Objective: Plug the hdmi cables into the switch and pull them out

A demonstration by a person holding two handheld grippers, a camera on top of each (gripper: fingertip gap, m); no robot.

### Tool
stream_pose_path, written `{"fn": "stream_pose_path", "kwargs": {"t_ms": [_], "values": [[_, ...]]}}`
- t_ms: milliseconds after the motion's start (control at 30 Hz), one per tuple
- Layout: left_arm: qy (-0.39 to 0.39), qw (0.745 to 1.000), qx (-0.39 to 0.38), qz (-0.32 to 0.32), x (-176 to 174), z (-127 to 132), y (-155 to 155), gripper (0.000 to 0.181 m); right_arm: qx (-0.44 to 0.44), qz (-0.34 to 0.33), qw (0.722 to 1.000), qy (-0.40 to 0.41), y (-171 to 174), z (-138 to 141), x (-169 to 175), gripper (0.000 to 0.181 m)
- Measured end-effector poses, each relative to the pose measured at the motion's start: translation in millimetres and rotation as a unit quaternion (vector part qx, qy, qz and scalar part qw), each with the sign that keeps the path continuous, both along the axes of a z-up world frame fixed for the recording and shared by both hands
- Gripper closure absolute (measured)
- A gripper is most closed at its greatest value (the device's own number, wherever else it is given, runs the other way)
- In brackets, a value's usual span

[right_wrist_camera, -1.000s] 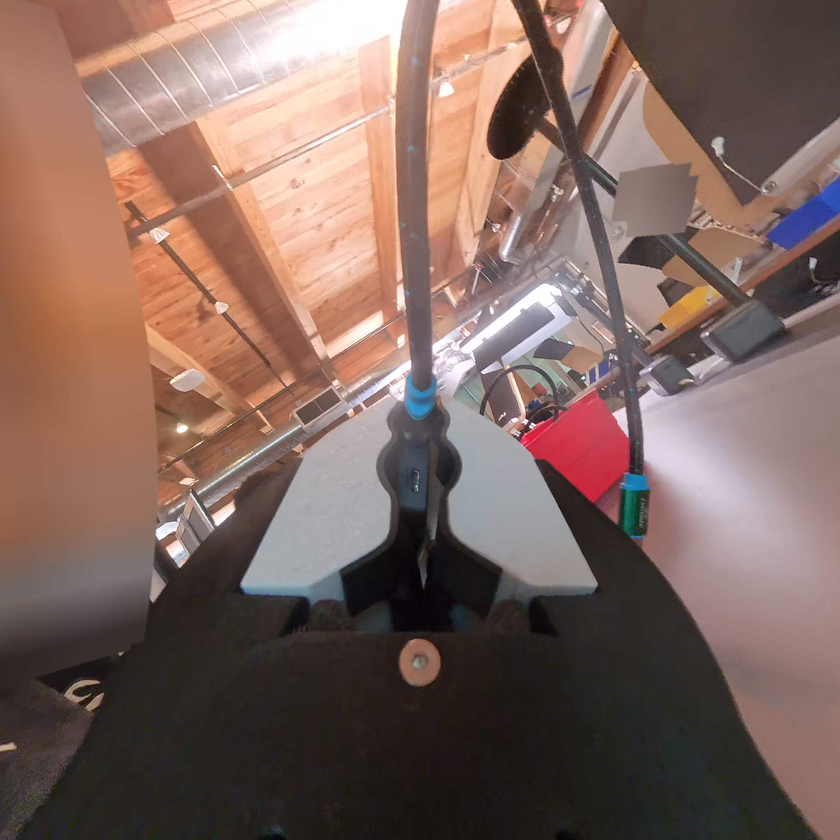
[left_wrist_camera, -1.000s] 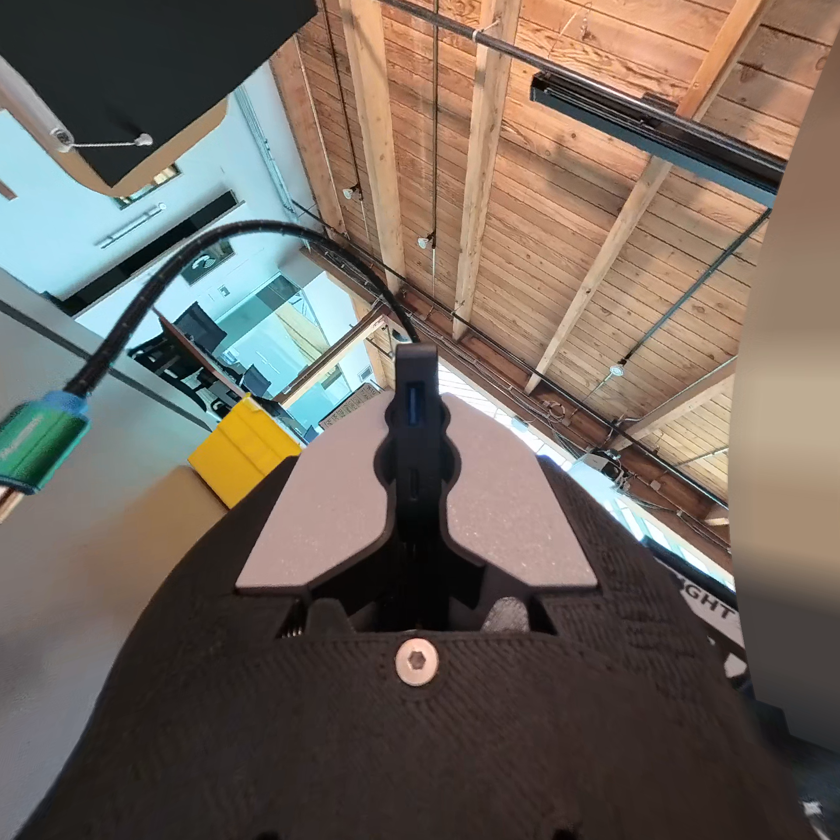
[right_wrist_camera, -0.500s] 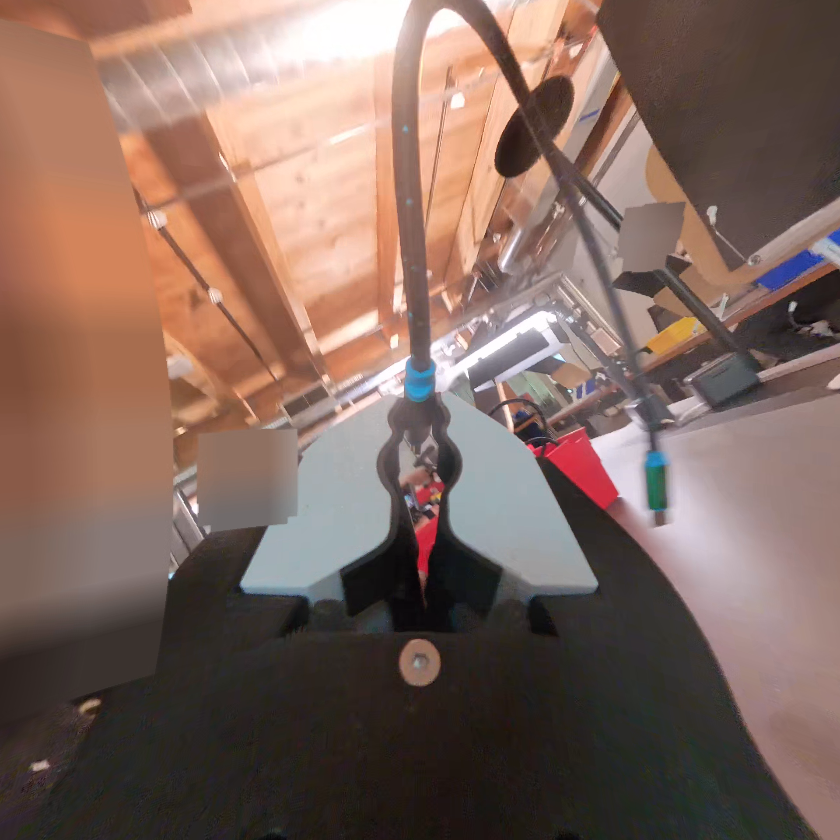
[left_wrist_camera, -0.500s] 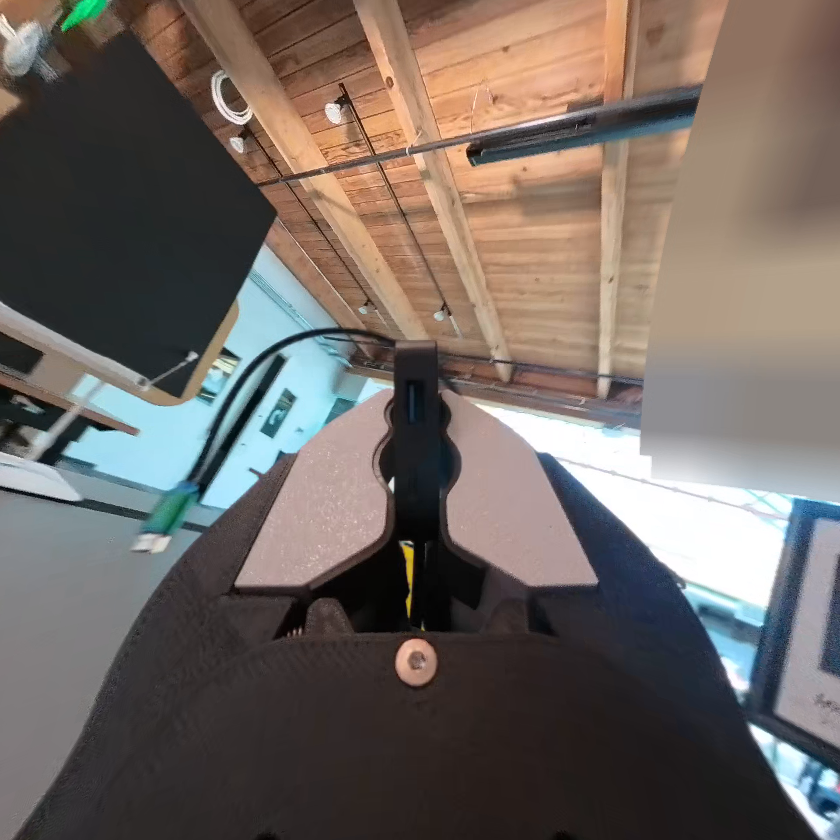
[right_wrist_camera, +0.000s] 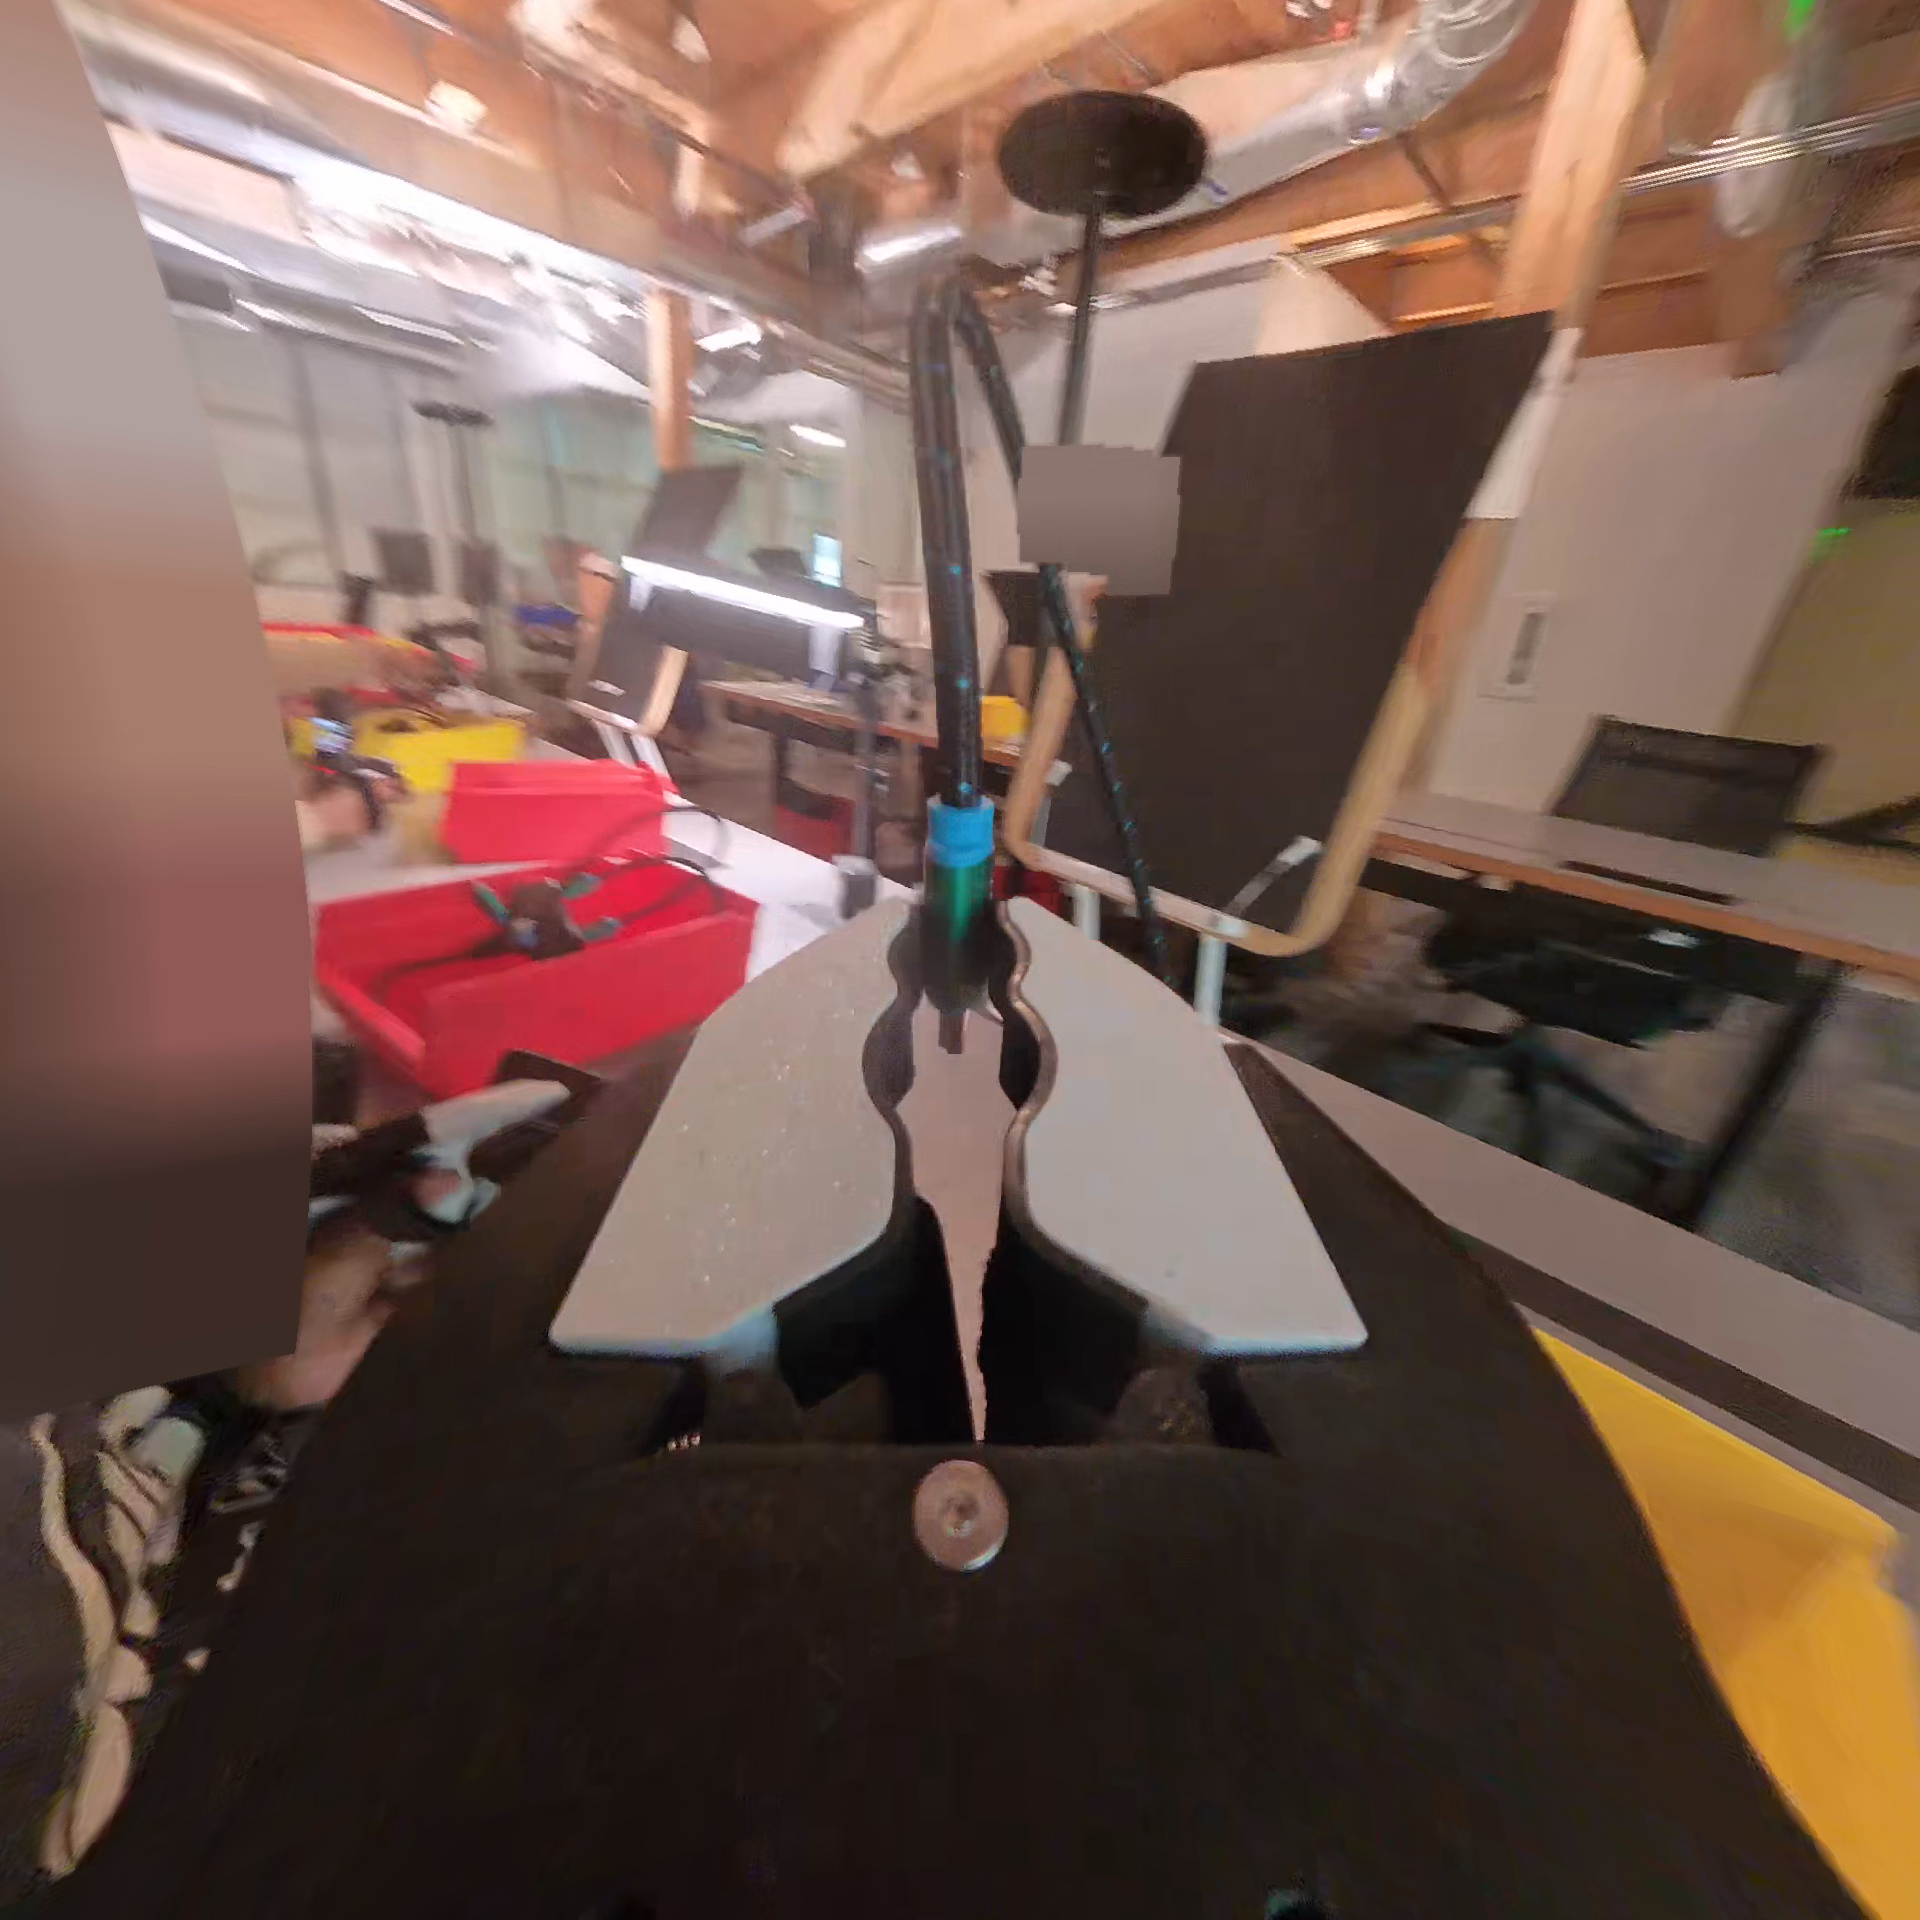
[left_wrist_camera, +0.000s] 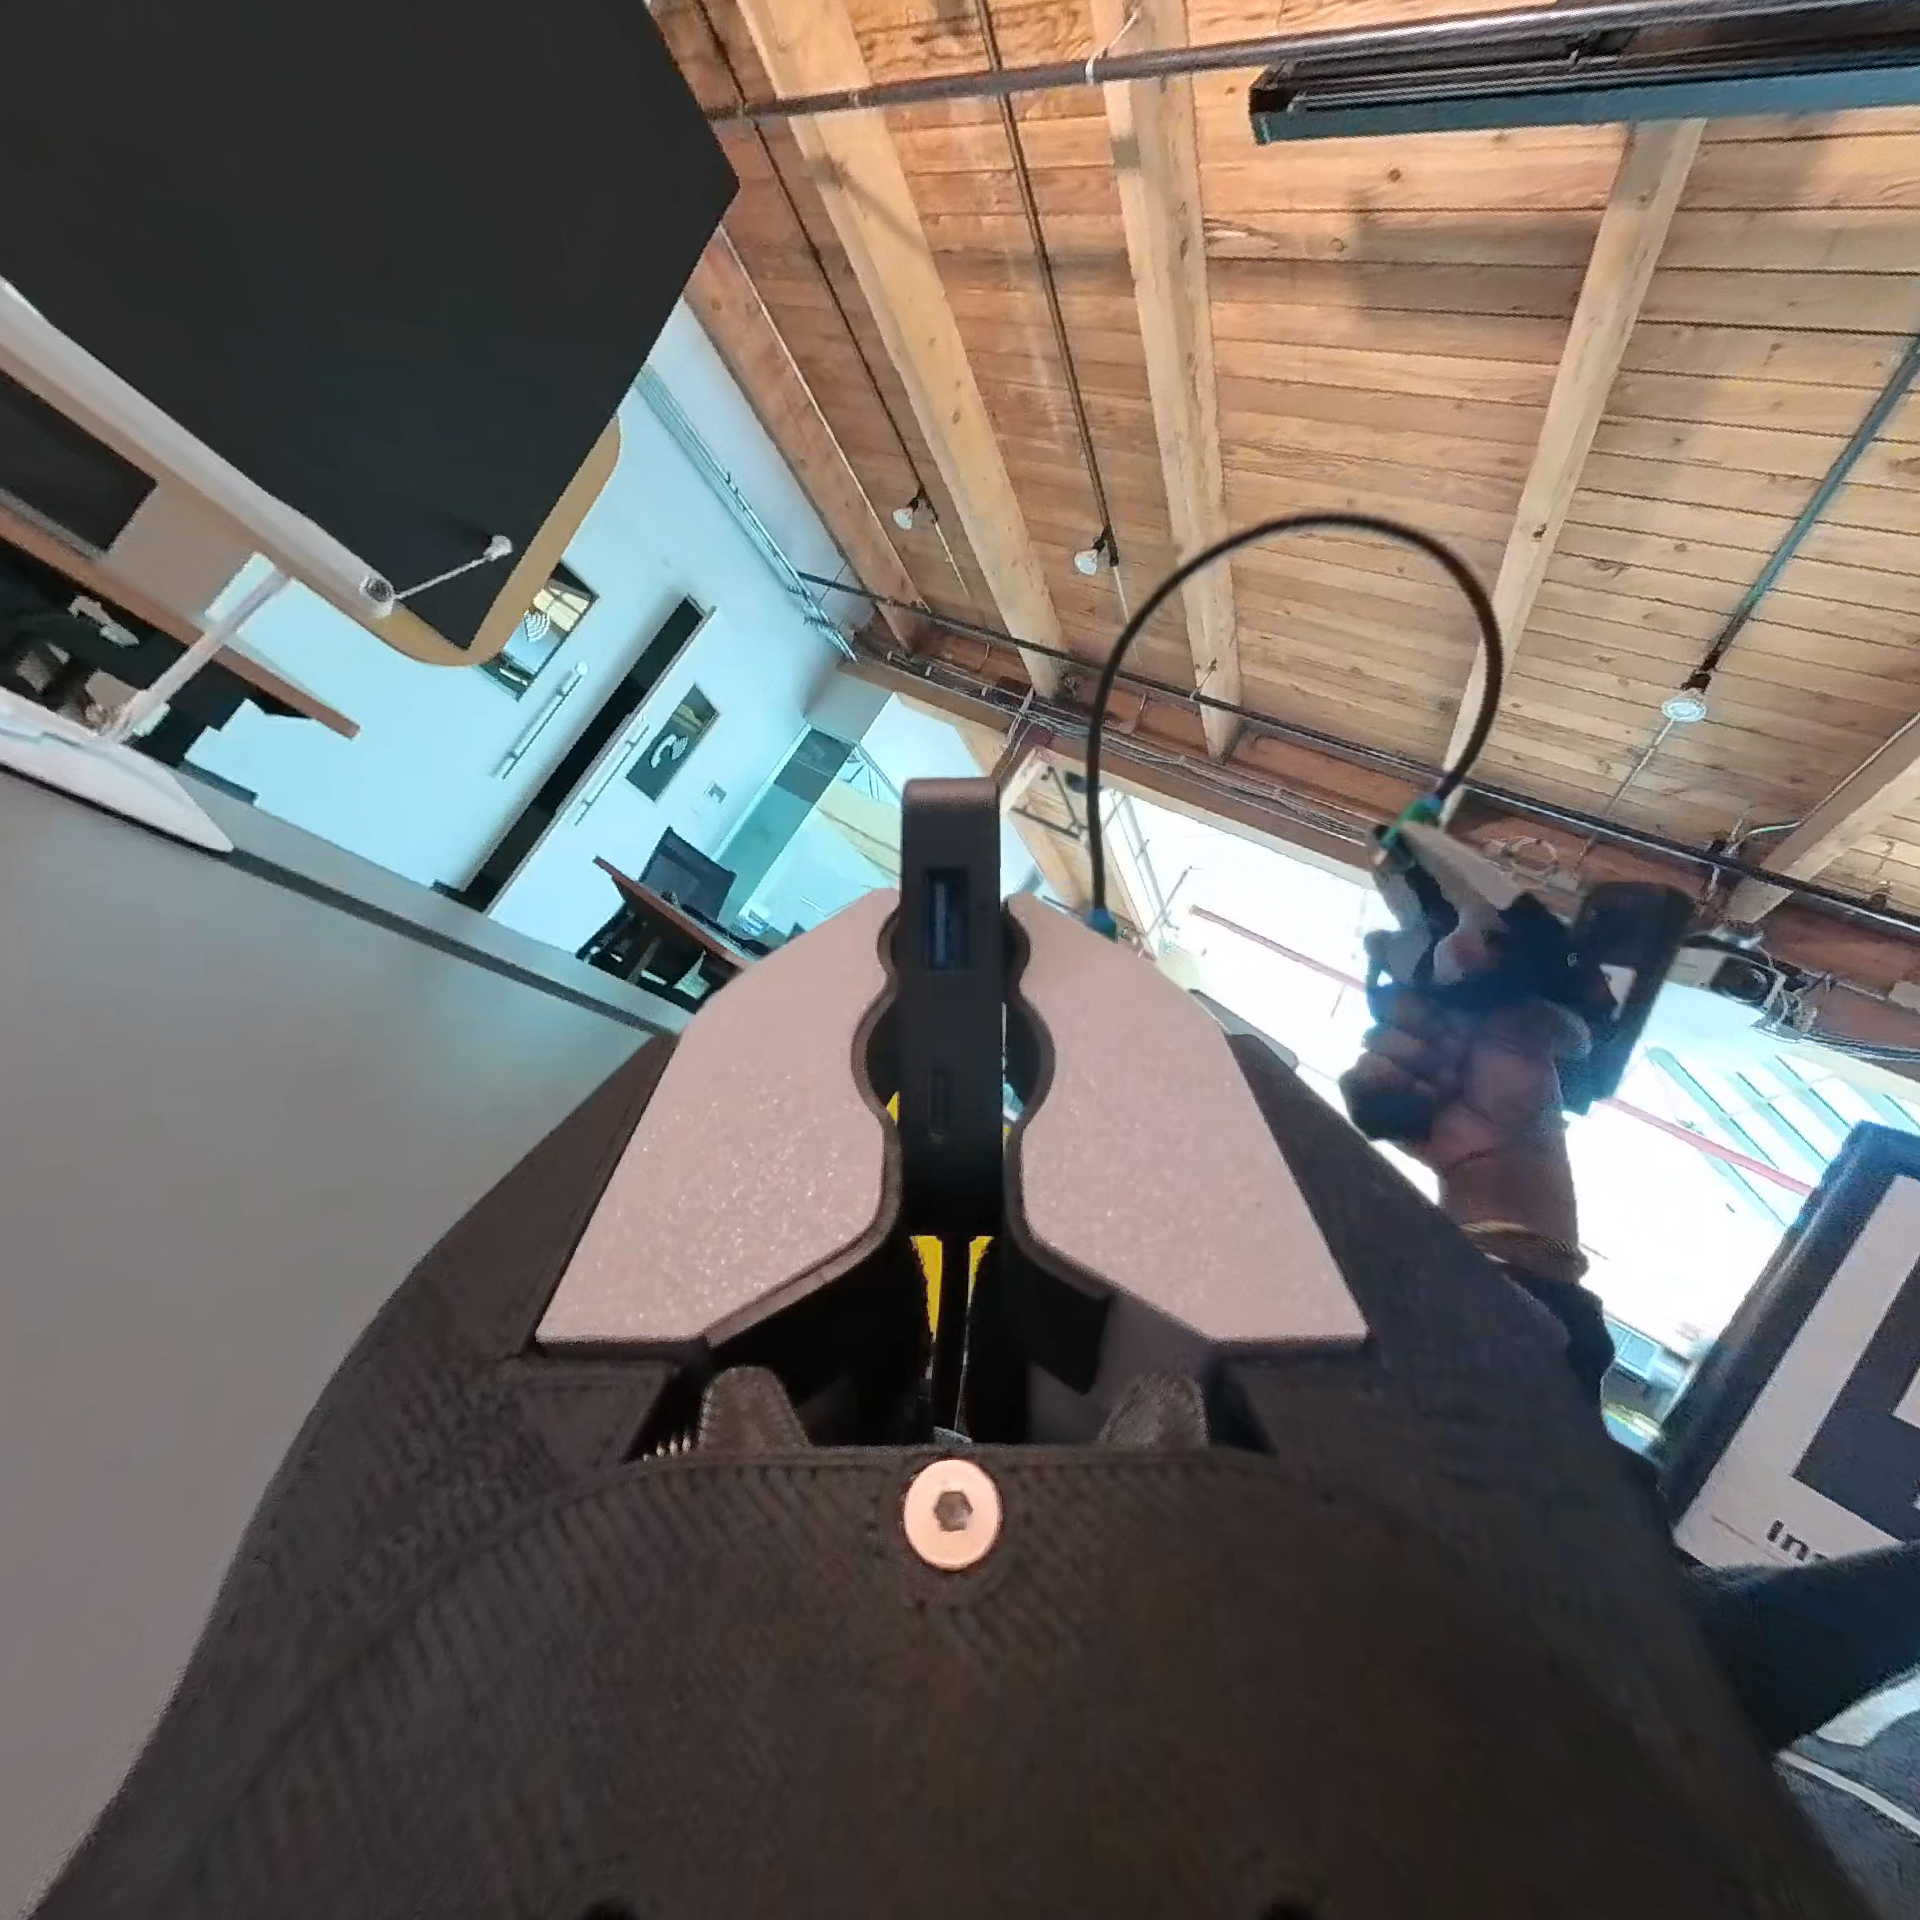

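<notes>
My left gripper (left_wrist_camera: 951, 920) is shut on a black switch (left_wrist_camera: 948, 997), held edge-on with a blue port facing the camera. My right gripper (right_wrist_camera: 961, 930) is shut on a green HDMI plug (right_wrist_camera: 956, 883) with a blue collar, and its bare metal tip points back between the fingers. The black braided cable (right_wrist_camera: 951, 623) rises from the plug. In the left wrist view the right gripper (left_wrist_camera: 1439, 883) is up to the right, apart from the switch, in a hand. The cable (left_wrist_camera: 1299, 530) arcs from it to a second plug (left_wrist_camera: 1101, 925) behind my left gripper's finger.
A grey table (left_wrist_camera: 260, 1039) lies to the left in the left wrist view. Red bins (right_wrist_camera: 540, 935) holding cables stand to the left in the right wrist view. A yellow bin (right_wrist_camera: 1745, 1579) is at the lower right. A black panel (right_wrist_camera: 1299, 623) and a desk stand behind.
The right gripper has come away from the switch with the green plug and now sits off to the right. The cable's free plug swung from the left to behind the switch.
</notes>
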State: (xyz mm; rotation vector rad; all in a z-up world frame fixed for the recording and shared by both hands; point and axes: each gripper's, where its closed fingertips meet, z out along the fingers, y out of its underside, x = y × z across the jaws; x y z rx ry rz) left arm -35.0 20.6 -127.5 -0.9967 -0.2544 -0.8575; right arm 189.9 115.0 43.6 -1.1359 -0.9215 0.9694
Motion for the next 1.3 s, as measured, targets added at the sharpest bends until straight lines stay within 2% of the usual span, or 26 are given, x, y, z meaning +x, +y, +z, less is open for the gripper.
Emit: {"fn": "stream_pose_path", "kwargs": {"t_ms": [200, 333, 467, 633, 700, 800, 833, 933, 1067, 1200, 1300], "values": [[-0.003, 1.0, -0.015, -0.009, 2.1, -4.4, 4.3, 0.167, -0.002, -0.097, 0.995, -0.01, 32.0, -26.9, 71.6, 0.17], [-0.006, 1.0, -0.025, -0.016, 4.2, -7.2, 8.0, 0.167, -0.028, -0.119, 0.991, -0.061, 54.8, -62.2, 95.3, 0.17], [-0.006, 0.999, -0.03, -0.027, 7.6, -8.5, 9.7, 0.167, -0.078, -0.074, 0.99, -0.091, 72.4, -94.7, 93.0, 0.17], [-0.007, 0.999, -0.031, -0.033, 9.2, -9.0, 9.6, 0.168, -0.138, -0.032, 0.983, -0.114, 84.2, -118.8, 76.8, 0.17], [-0.007, 0.999, -0.031, -0.037, 10.0, -9.2, 9.6, 0.168, -0.173, -0.041, 0.972, -0.152, 94.8, -139.5, 71.4, 0.17], [-0.007, 0.999, -0.032, -0.04, 10.8, -9.3, 9.5, 0.168, -0.24, -0.134, 0.936, -0.221, 127.6, -178.9, 82.5, 0.17], [-0.008, 0.999, -0.033, -0.041, 11.0, -9.6, 9.6, 0.168, -0.258, -0.145, 0.925, -0.237, 131.4, -187.9, 85.3, 0.169], [-0.008, 0.999, -0.034, -0.042, 11.2, -9.8, 9.9, 0.168, -0.271, -0.179, 0.907, -0.267, 136.3, -198.8, 93.2, 0.168], [-0.008, 0.998, -0.034, -0.044, 11.9, -10.0, 10.1, 0.168, -0.283, -0.267, 0.854, -0.346, 141.6, -218.5, 117.9, 0.168], [-0.007, 0.998, -0.034, -0.045, 12.5, -10.1, 9.9, 0.168, -0.276, -0.298, 0.827, -0.388, 139.0, -222.6, 126.3, 0.148], [-0.006, 0.998, -0.034, -0.047, 13.1, -10.1, 10.0, 0.168, -0.255, -0.325, 0.828, -0.38, 139.3, -211.4, 131.9, 0.133]]}}
